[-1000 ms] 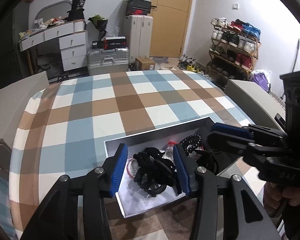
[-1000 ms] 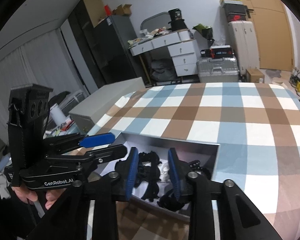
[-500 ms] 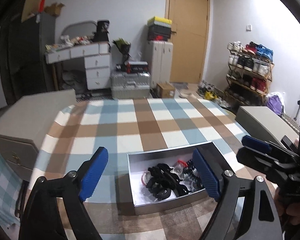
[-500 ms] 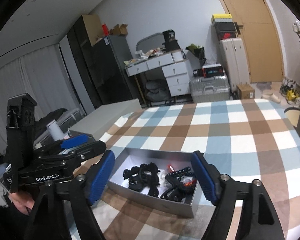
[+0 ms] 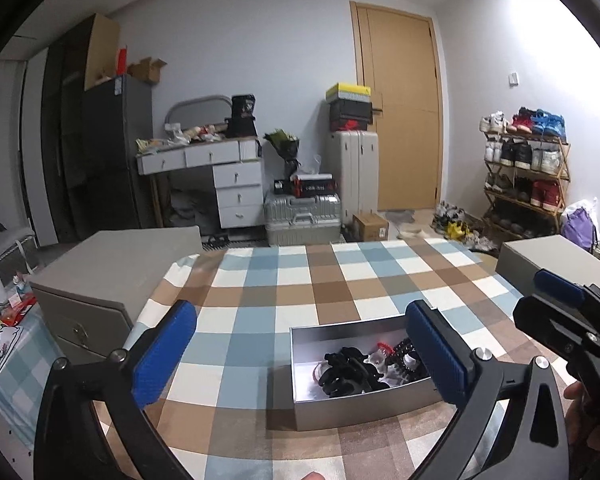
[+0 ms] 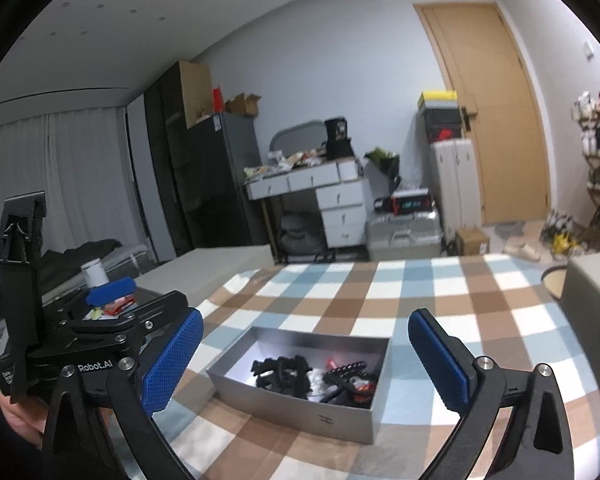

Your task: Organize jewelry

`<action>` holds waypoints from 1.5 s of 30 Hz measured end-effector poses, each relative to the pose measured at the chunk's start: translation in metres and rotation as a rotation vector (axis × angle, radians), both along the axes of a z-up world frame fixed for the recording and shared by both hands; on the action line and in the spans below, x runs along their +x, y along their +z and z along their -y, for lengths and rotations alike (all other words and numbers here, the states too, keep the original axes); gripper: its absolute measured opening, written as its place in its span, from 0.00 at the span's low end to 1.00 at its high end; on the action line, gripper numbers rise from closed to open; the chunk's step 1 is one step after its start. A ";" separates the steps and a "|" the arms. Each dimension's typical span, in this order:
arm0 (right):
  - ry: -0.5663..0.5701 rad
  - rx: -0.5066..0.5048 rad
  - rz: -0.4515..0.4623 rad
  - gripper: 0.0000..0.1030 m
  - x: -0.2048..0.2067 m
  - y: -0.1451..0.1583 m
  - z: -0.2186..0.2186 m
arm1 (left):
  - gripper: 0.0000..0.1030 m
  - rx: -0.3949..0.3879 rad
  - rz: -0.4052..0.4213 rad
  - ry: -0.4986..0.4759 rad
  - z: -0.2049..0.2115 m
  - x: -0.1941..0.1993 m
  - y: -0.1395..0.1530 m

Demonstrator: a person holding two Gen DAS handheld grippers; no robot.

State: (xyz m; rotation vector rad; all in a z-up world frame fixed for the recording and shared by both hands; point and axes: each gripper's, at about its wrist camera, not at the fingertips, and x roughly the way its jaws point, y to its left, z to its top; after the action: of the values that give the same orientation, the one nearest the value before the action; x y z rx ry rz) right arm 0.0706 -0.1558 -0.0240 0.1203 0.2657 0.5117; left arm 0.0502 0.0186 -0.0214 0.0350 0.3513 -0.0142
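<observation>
A silver open box stands on the checked tablecloth. Inside lie black hair claws, a dark bead bracelet and small red-and-clear pieces. My left gripper is open and empty, held back above the table with the box between and beyond its fingers. My right gripper is open and empty, also held back from the box. Each gripper shows at the edge of the other's view.
Grey cabinets stand at the table's left and right. Beyond the table are a white desk with drawers, suitcases, a door and a shoe rack.
Both grippers have opened wide and pulled back and up from the box. The hair claws and beads lie in the box.
</observation>
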 end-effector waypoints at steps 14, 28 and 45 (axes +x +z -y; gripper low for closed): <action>-0.144 -0.111 0.075 1.00 -0.024 -0.028 0.007 | 0.99 0.012 0.070 0.118 -0.011 -0.013 -0.029; -0.151 -0.197 0.039 1.00 -0.018 -0.045 -0.002 | 0.99 -0.078 0.002 0.105 -0.026 -0.008 -0.051; -0.152 -0.202 0.031 1.00 -0.017 -0.045 -0.004 | 0.99 -0.032 0.047 0.054 -0.012 -0.023 -0.043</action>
State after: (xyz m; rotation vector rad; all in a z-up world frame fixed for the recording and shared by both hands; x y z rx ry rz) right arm 0.0535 -0.1518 -0.0695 -0.0637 0.2743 0.3330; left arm 0.0275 0.0305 -0.0648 -0.0054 0.3045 0.0340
